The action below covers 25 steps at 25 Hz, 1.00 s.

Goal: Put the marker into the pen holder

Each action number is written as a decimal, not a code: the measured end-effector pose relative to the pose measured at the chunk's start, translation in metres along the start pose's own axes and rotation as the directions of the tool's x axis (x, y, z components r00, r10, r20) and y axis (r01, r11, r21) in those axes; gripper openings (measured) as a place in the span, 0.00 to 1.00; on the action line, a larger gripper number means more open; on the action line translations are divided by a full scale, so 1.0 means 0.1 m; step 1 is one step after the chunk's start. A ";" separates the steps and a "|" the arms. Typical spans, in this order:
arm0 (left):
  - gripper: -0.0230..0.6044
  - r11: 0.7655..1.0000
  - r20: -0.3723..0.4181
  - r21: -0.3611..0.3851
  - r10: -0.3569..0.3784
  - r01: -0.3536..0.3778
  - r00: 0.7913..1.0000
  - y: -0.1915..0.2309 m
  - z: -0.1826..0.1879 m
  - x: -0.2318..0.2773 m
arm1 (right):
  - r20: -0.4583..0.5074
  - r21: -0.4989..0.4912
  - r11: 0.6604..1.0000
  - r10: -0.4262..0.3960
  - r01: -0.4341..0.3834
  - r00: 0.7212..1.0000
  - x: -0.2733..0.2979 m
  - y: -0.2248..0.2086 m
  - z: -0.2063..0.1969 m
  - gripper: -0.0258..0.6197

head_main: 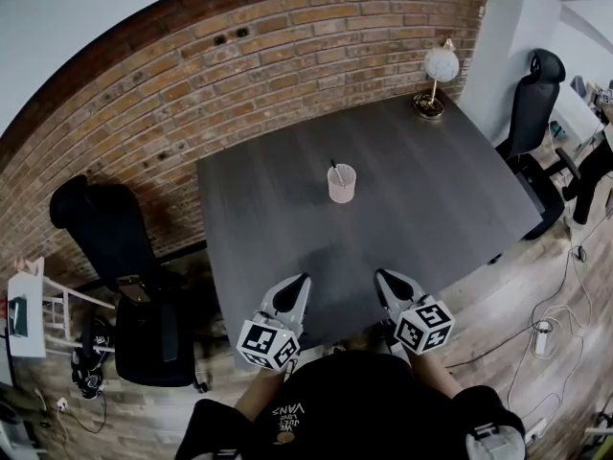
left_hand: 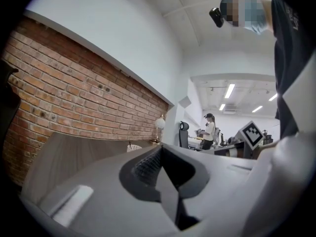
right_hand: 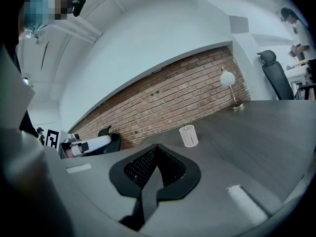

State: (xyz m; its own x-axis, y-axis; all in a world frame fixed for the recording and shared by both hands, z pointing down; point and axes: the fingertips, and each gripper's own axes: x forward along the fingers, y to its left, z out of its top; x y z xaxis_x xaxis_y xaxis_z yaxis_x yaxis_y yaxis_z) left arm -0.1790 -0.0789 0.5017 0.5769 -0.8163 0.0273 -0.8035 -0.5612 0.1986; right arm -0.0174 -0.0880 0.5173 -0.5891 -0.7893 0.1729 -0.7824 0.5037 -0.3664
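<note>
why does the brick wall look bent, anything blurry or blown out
Head view: wide-angle lens bows the brick wall into an arc; the pen holder is sharp. Left gripper view: the left claw near the lens is soft, the ceiling lights glare. Right gripper view: wall curves too.

Dark grey table [head_main: 431,209] mid-frame in the head view, set against a curved red brick wall [head_main: 192,94] across the top. White globe lamp [head_main: 440,70] on a brass base at the table's far right corner. Black office chair [head_main: 124,257] at left, beside the table; second black office chair [head_main: 536,94] at the right edge. Wood floor [head_main: 498,333] lower right, with a white power strip [head_main: 542,336] and loose cables. White shelf [head_main: 24,314] at far left. In the left gripper view, a person [left_hand: 210,130] stands in the background, right of centre, under ceiling strip lights [left_hand: 229,91].
</note>
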 end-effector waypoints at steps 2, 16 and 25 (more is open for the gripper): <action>0.12 1.000 -0.008 -0.007 -0.001 0.001 1.000 -0.02 -0.04 -0.01 | -0.009 -0.004 1.000 0.003 -0.003 1.000 0.01 0.02 -0.03 0.04; 0.12 1.000 -0.033 -0.025 0.003 -0.004 0.999 -0.05 -0.16 -0.02 | -0.027 -0.022 1.000 -0.021 0.020 0.999 0.02 0.01 -0.11 0.03; 0.12 1.000 -0.038 -0.015 0.007 -0.008 0.999 -0.02 -0.13 -0.01 | -0.010 -0.028 0.999 -0.016 0.016 1.000 0.06 -0.01 -0.01 0.03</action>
State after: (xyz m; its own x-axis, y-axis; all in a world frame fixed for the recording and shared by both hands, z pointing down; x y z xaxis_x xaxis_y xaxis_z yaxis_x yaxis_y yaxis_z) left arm -0.1765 -0.0751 0.5143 0.5764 -0.8145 0.0656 -0.8055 -0.5528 0.2134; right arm -0.0203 -0.0929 0.5193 -0.5785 -0.7938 0.1876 -0.7968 0.5010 -0.3378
